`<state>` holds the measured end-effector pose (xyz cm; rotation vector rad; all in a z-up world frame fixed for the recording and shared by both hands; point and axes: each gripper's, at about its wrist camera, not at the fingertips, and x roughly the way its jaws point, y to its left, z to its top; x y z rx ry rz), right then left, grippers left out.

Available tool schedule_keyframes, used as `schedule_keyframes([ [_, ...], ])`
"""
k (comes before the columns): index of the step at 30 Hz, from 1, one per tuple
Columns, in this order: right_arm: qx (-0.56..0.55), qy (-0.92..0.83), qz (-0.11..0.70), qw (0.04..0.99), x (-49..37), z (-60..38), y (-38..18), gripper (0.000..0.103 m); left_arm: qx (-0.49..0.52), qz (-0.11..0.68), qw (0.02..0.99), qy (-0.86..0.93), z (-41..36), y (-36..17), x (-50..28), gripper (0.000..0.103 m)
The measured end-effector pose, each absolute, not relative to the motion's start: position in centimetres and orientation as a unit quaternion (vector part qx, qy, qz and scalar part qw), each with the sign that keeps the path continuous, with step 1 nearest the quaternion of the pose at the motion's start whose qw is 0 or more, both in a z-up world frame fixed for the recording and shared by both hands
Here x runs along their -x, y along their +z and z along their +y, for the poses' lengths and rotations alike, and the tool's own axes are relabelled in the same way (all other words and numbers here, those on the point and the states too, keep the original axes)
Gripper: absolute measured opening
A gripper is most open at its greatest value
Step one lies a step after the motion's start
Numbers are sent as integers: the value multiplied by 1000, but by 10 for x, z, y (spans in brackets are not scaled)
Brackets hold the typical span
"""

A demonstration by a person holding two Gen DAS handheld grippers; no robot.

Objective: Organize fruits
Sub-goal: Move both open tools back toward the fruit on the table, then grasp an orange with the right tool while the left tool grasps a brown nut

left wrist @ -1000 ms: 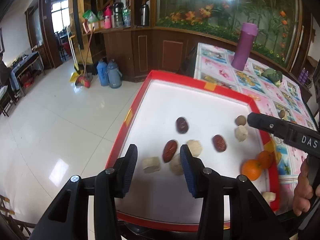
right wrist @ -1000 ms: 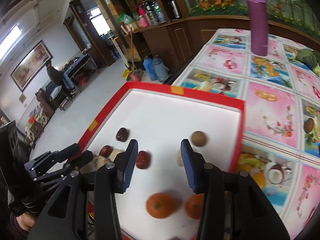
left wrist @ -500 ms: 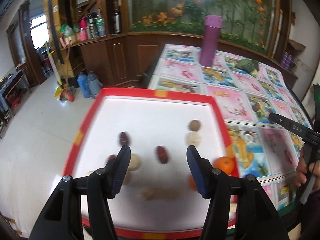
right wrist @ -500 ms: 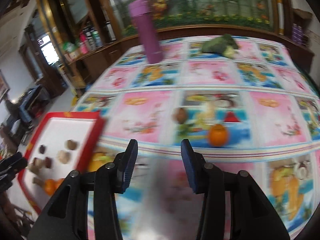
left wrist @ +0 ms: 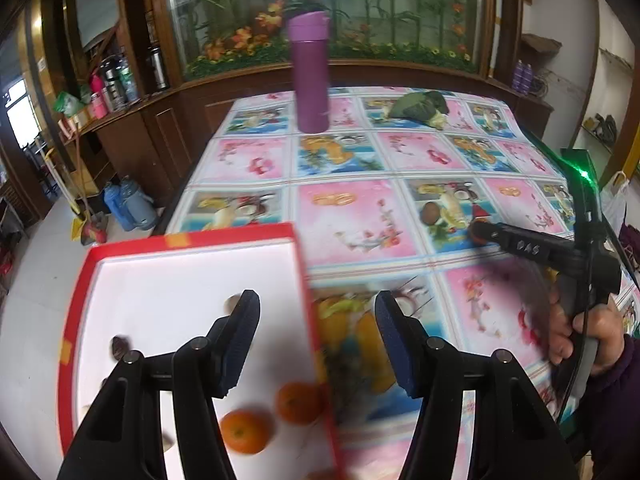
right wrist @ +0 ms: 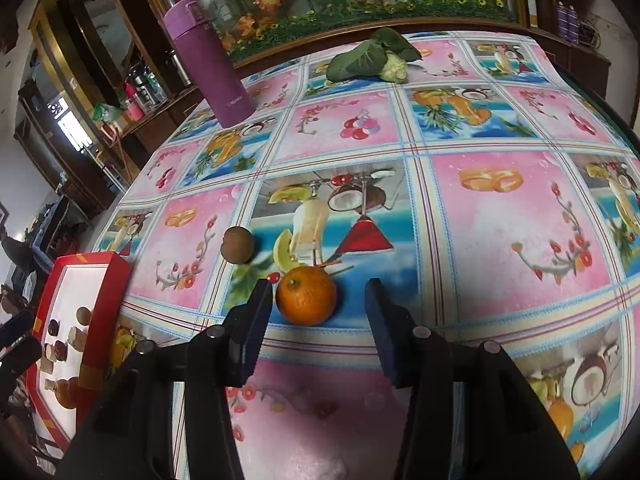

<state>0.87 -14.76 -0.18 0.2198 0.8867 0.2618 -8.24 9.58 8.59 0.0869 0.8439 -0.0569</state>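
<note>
The right tool (right wrist: 316,312) gapes wide around a loose orange (right wrist: 306,295) on the worktop (right wrist: 500,220), ready to pinch (nothing gripped); left tool (left wrist: 316,340), open and empty, waits over the red tray (left wrist: 192,240).

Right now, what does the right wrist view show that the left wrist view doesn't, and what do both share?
Only the right wrist view shows the loose orange whole, on the tablecloth between the open jaws of the right gripper; in the left view that gripper hides most of it.

Only the left wrist view shows the open left gripper over the tray's right rim, two oranges at the tray's near end, and the hand holding the right gripper.

Both show the red tray, brown fruit, purple flask and greens.
</note>
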Motion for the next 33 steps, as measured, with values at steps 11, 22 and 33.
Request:
schedule_keyframes([
  [11, -58, 145, 432, 888, -13, -138, -3, 34, -45, 448, 892, -42, 43, 62, 30, 60],
  [22, -148, 26, 399, 905, -18, -200, 18, 33, -53, 467, 882, -46, 5, 38, -24, 60],
  [33, -186, 15, 405, 895, -23, -212, 16, 34, -48, 471, 879, -62, -17, 26, -47, 60],
])
